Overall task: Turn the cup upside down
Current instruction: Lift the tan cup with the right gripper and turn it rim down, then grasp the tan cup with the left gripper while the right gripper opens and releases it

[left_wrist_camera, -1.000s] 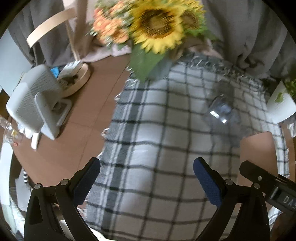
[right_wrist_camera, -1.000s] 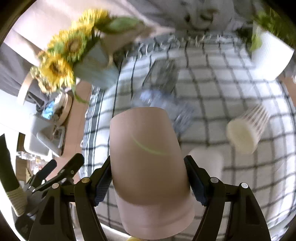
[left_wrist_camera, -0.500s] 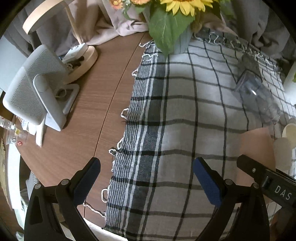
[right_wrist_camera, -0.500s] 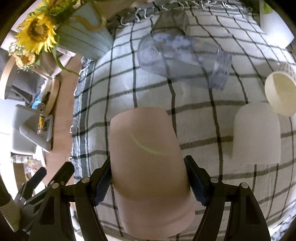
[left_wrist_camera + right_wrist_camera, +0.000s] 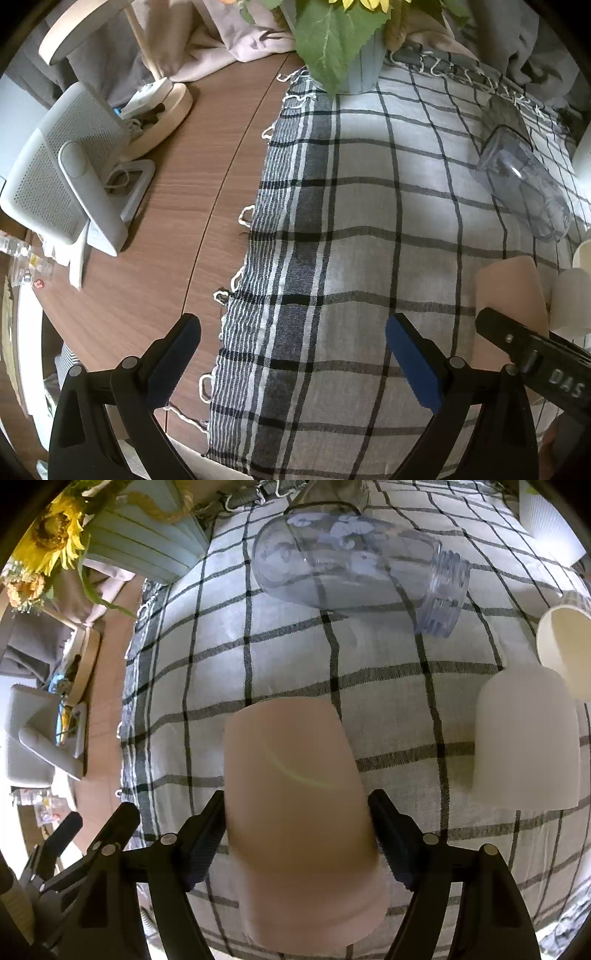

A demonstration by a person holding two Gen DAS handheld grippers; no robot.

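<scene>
The right gripper (image 5: 297, 812) is clamped on a pink cup (image 5: 295, 797), its two dark fingers pressed against the cup's left and right sides about halfway along its body. The cup is matte, pale salmon pink and plain, with a faint curved light streak across its wall. It tapers: the narrower closed end points away from the camera toward the far side of the table, and the wider rim, set off by a shallow band, sits nearest the lens. It is held over the near part of a grey-and-white checked tablecloth (image 5: 388, 672); whether it touches the cloth cannot be told. In the left wrist view the same pink cup (image 5: 508, 291) shows at the right edge, behind the black finger of the other tool.

The left gripper (image 5: 293, 347) has its blue-padded fingers spread wide apart with nothing between them, above the left fringe of the cloth and the brown wooden table (image 5: 177, 236).

To the right of the pink cup a white cup (image 5: 526, 738) stands upside down on the cloth, and just beyond it a cream cup (image 5: 563, 646) lies on its side with its mouth open toward the camera. Farther off, a clear plastic tumbler (image 5: 354, 568) lies on its side. A pale blue vase (image 5: 147, 550) of sunflowers (image 5: 55, 535) stands at the far left corner of the cloth.
</scene>
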